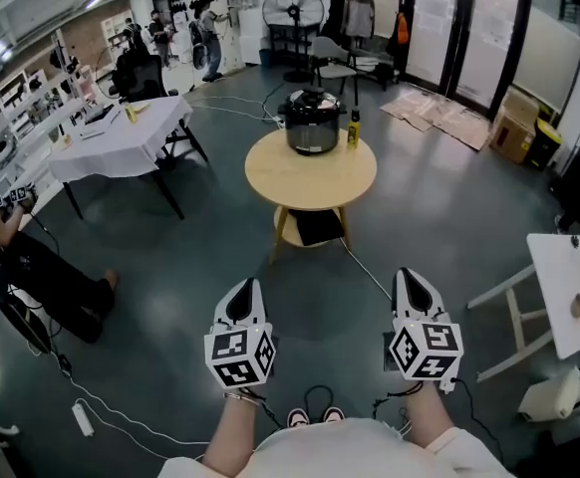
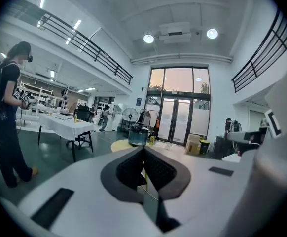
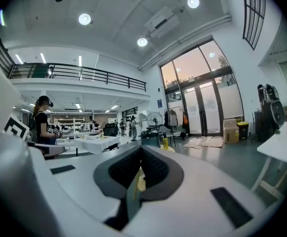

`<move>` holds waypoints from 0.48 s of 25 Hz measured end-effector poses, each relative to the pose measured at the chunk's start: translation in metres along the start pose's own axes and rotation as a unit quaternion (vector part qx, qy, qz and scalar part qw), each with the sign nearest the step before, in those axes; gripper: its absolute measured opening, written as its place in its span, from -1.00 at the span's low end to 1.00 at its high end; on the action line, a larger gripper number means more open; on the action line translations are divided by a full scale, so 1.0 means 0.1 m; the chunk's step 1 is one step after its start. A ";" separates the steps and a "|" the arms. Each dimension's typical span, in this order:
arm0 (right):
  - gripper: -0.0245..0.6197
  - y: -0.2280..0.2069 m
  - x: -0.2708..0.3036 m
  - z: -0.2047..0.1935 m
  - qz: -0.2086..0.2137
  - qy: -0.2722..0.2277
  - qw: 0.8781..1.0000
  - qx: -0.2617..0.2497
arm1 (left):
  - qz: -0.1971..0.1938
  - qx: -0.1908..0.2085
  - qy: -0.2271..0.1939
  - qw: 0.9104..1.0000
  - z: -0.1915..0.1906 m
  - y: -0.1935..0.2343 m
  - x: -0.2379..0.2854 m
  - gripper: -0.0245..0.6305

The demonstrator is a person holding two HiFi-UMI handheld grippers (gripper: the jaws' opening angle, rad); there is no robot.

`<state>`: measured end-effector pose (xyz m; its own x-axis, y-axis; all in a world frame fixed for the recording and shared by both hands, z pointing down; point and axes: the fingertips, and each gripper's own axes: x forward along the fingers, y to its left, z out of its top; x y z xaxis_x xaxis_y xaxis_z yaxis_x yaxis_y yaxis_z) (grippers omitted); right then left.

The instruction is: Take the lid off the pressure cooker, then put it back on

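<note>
The pressure cooker (image 1: 312,120), dark with its lid on, stands on a round wooden table (image 1: 310,174) some way ahead of me across the floor. A small yellow bottle (image 1: 353,128) stands at its right. My left gripper (image 1: 247,287) and right gripper (image 1: 411,277) are held low near my body, far short of the table, both pointing toward it. Each is shut with nothing between its jaws. The left gripper view shows the cooker (image 2: 138,136) small beyond the closed left gripper (image 2: 143,150). The right gripper view shows the cooker (image 3: 151,139) above the closed right gripper (image 3: 140,153).
A white-clothed table (image 1: 121,132) stands at the left, with a seated person (image 1: 31,267) nearer me. A white table (image 1: 567,289) juts in at the right. Cables (image 1: 101,406) trail over the dark floor. A fan (image 1: 292,13), a chair (image 1: 332,60) and flattened cardboard (image 1: 439,116) lie beyond the round table.
</note>
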<state>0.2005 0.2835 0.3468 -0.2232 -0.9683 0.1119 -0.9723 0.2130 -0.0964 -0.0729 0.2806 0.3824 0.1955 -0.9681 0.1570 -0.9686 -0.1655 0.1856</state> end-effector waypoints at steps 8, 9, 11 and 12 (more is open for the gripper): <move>-0.78 0.06 -0.04 0.08 0.017 -0.012 1.000 -0.004 | 0.008 -0.003 -0.002 1.000 -0.01 0.01 -0.09 -0.94; -0.77 0.07 -0.04 0.07 0.019 -0.011 1.000 -0.003 | 0.010 -0.003 -0.002 1.000 -0.02 0.02 -0.11 -0.94; -0.72 0.10 -0.02 0.04 0.026 -0.010 1.000 -0.001 | 0.014 -0.005 -0.002 1.000 -0.03 0.06 -0.13 -0.94; -0.68 0.12 -0.02 0.03 0.030 -0.010 1.000 0.000 | 0.016 -0.005 -0.003 1.000 -0.03 0.07 -0.13 -0.94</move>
<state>0.1899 0.2871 0.3423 -0.2792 -0.9564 0.0860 -0.9574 0.2703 -0.1017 -0.0820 0.2930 0.3850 0.1641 -0.9738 0.1576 -0.9726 -0.1330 0.1907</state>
